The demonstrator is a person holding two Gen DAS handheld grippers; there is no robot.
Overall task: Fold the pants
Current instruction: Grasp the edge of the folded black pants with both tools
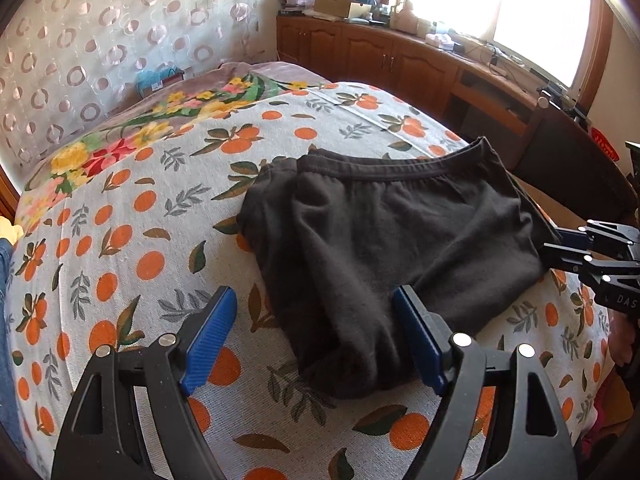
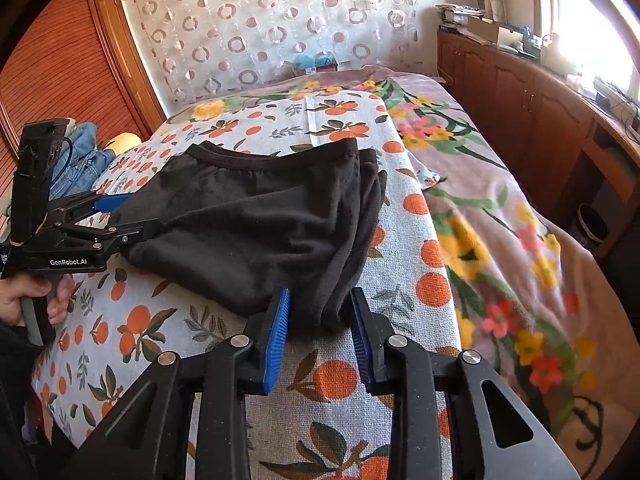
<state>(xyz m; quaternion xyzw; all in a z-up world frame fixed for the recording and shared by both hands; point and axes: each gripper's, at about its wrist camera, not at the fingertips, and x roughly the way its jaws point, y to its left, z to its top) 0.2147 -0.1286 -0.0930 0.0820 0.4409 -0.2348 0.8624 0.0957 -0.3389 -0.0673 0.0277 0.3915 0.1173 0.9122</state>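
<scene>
At the left, the left gripper [image 1: 316, 340] was held with its jaws wide, one pad on the bare bedspread [image 1: 120, 264] and the other against the near corner of the black pants [image 1: 372, 240]; nothing was clamped. The pants were seen folded into a compact stack near the middle of the bed, the waistband [image 1: 400, 168] turned toward the far side. The cloth was judged soft, light and limp, likely to sag and slip out of line when lifted, so a hold through all layers at a corner or folded edge was thought best.

Further right, the right gripper [image 2: 320, 320] was set narrow around a bunched corner of the pants [image 2: 256, 216]. The fabric lay between the pads; whether it was firmly pinched could not be told for certain, though the pads appeared to press it. In the right wrist view, a hand [image 2: 28, 300] was seen on the other gripper's handle.

Open bedspread was left beyond the waistband and to the left for a further fold. To the right, the bed's edge and a wooden cabinet [image 2: 520, 92] were close, so less room was available there.
</scene>
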